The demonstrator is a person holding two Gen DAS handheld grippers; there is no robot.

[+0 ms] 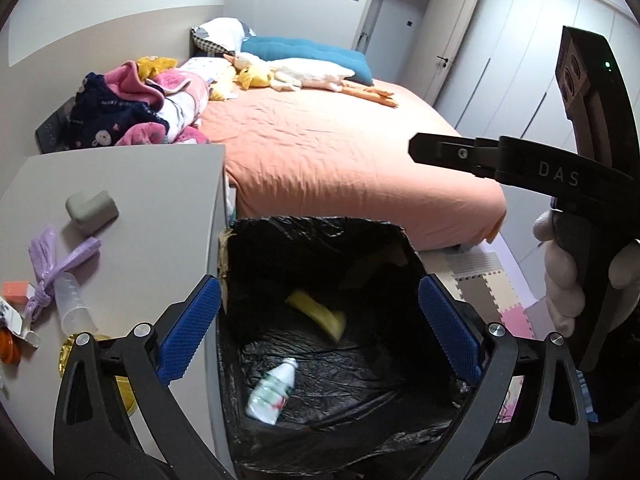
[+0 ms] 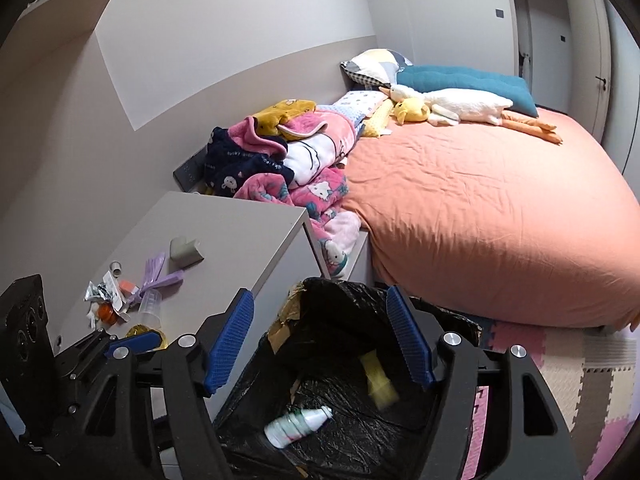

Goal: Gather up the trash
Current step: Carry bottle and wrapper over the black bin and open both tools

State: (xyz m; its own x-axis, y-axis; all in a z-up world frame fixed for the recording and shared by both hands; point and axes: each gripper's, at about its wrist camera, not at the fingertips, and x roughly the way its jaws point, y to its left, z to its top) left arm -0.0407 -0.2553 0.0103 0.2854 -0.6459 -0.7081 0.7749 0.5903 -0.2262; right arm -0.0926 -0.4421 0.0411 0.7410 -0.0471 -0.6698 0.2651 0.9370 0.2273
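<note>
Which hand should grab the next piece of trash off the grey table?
Probably the left. The left gripper is open and empty beside the grey table, where the clear cup and purple wrapper lie. The right gripper, also open, hangs over the bin, farther away.

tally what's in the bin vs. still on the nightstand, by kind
In the trash bin:
plastic bottle: 1
yellow piece: 1

On the nightstand:
purple bag: 1
grey block: 1
clear cup: 1
small wrapper scraps: too jumbled to count

Total countable: 5
</note>
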